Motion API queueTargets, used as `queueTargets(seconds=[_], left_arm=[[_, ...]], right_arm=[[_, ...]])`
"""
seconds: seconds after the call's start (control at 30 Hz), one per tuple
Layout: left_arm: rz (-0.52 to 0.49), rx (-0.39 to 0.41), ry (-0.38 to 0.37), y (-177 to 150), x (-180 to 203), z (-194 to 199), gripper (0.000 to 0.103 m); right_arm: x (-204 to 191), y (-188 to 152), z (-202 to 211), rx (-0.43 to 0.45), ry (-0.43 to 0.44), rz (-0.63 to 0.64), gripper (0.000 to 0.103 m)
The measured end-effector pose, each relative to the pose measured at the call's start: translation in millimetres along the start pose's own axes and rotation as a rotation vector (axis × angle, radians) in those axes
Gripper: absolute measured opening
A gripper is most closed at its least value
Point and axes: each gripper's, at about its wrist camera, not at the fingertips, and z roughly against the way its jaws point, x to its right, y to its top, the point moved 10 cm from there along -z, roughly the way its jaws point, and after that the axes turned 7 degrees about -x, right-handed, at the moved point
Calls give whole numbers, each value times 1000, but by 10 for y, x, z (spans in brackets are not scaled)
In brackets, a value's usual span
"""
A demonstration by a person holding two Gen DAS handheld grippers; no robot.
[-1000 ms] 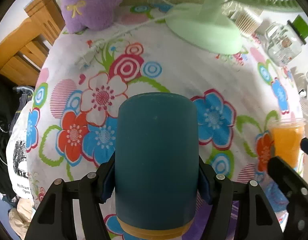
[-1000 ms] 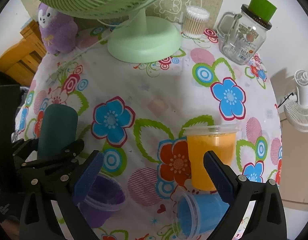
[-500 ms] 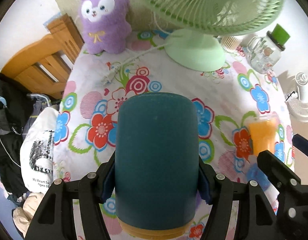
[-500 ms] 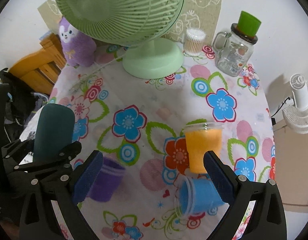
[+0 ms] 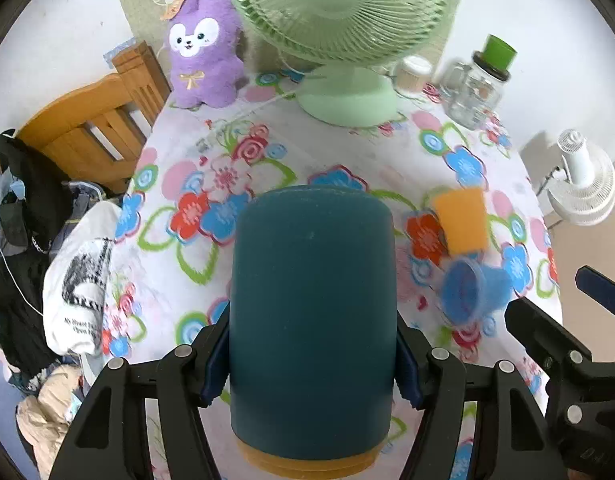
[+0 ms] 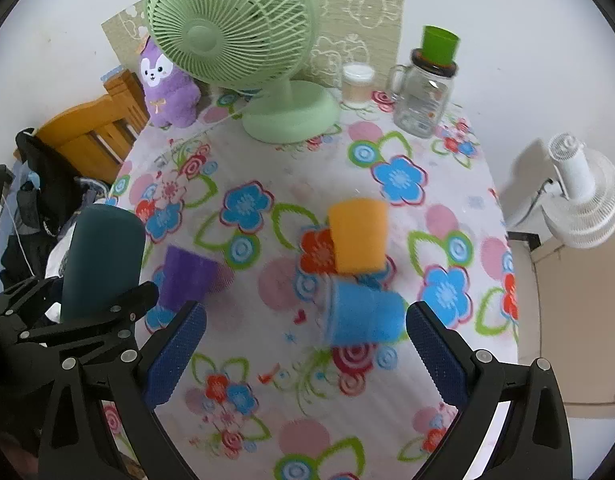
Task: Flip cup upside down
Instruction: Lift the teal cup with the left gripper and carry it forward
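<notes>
My left gripper is shut on a dark teal cup with an orange band at its near end, held well above the flowered table. The teal cup also shows in the right wrist view, at the left. My right gripper is open and empty, high above the table's near side. Below it a blue cup lies on its side, an orange cup stands upright behind it, and a purple cup stands to the left.
A green desk fan, a purple plush toy, a glass jar with a green lid and a small container stand at the table's far edge. A wooden chair with clothes is at the left, a white fan at the right.
Both grippers have risen and pulled back from the table, so more of the room shows. The left gripper still holds the teal cup. The right gripper stays open.
</notes>
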Motion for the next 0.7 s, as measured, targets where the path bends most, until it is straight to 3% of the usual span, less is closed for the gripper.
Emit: queueTargets(seconds=[0.4,0.7], left_arm=[[14,-64,-50,-642,407,-276,69],[-8,-117,-74,-839,593,-683,69]], right_arm=[[357,-597,-45,-42,-45,6,101],[557,-909,-371,-113,-75,-16,101]])
